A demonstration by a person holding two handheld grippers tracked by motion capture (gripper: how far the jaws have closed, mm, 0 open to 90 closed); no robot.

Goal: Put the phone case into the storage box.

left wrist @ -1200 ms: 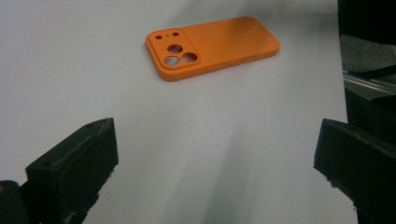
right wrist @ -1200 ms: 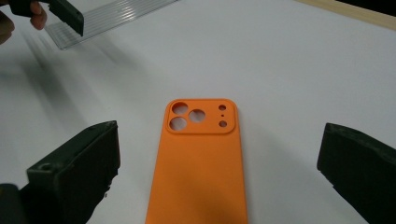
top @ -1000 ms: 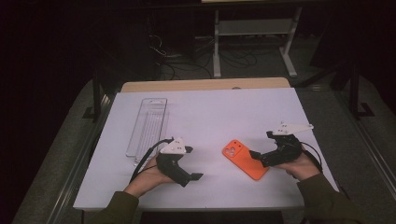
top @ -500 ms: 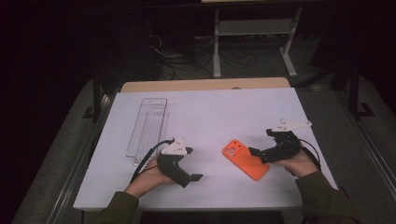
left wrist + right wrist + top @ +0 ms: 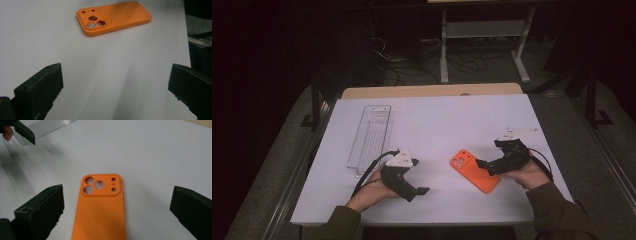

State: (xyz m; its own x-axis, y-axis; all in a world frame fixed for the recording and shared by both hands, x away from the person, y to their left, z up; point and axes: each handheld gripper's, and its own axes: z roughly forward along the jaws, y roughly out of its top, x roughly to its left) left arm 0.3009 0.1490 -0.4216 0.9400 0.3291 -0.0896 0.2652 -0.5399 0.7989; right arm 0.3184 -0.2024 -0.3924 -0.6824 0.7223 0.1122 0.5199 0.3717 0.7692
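Note:
An orange phone case (image 5: 474, 171) lies flat on the white table top (image 5: 437, 125), camera cut-outs upward. My right gripper (image 5: 480, 164) hovers at its right end, open, with the case (image 5: 101, 207) lying between its wide-spread jaws and nothing gripped. My left gripper (image 5: 421, 191) rests near the front edge to the left of the case, also open; its view looks across bare table at the case (image 5: 112, 18) farther off.
A clear plastic tray (image 5: 371, 132) lies lengthwise at the left of the table, its end seen in the right gripper view (image 5: 45, 127). A wooden board edge (image 5: 432, 91) borders the far side. Dark floor, cables and a metal stand lie beyond.
The right gripper has shifted slightly left and closer over the case's end. The left gripper and the case have stayed put.

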